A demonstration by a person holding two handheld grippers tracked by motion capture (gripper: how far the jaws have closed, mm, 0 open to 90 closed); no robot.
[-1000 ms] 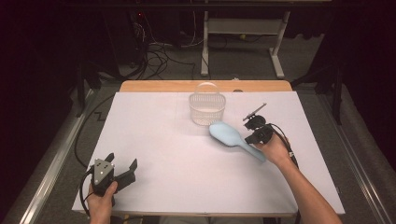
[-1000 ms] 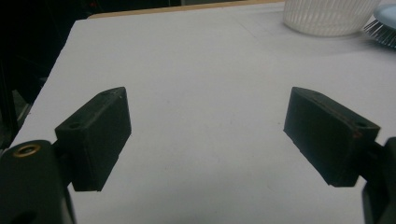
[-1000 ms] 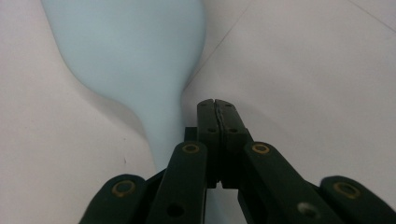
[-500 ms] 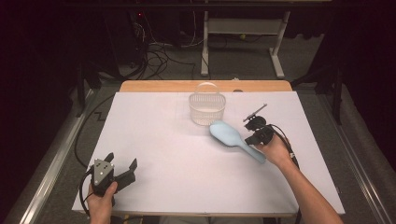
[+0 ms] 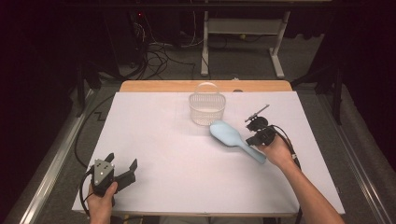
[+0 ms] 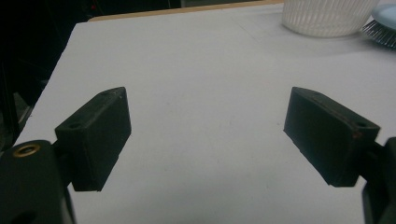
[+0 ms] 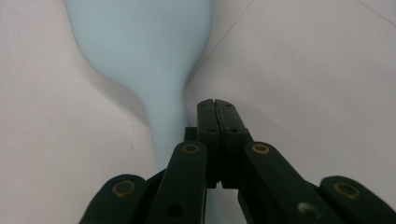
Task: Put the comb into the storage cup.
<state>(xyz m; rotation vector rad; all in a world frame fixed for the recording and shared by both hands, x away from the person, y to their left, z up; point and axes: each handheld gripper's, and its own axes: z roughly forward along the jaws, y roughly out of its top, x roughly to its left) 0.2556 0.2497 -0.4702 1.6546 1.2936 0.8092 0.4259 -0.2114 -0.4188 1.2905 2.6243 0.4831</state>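
Note:
A light blue hairbrush (image 5: 229, 136) lies on the white table (image 5: 159, 135), its head beside a white plastic basket (image 5: 206, 109) with a handle. My right gripper (image 5: 256, 139) sits over the brush handle, jaws shut tight together with nothing between them. In the right gripper view the brush (image 7: 140, 46) runs under and left of the closed fingertips of my right gripper (image 7: 217, 105). My left gripper (image 5: 122, 162) rests at the near left corner, open and empty. From the left gripper (image 6: 205, 126) the basket (image 6: 327, 16) and the brush bristles (image 6: 380, 30) lie far ahead at the right.
A wooden strip (image 5: 163, 86) borders the table's far edge. Beyond it are floor cables (image 5: 154, 56) and a desk frame's legs (image 5: 204, 46). Metal rails (image 5: 51, 158) run along both sides of the table.

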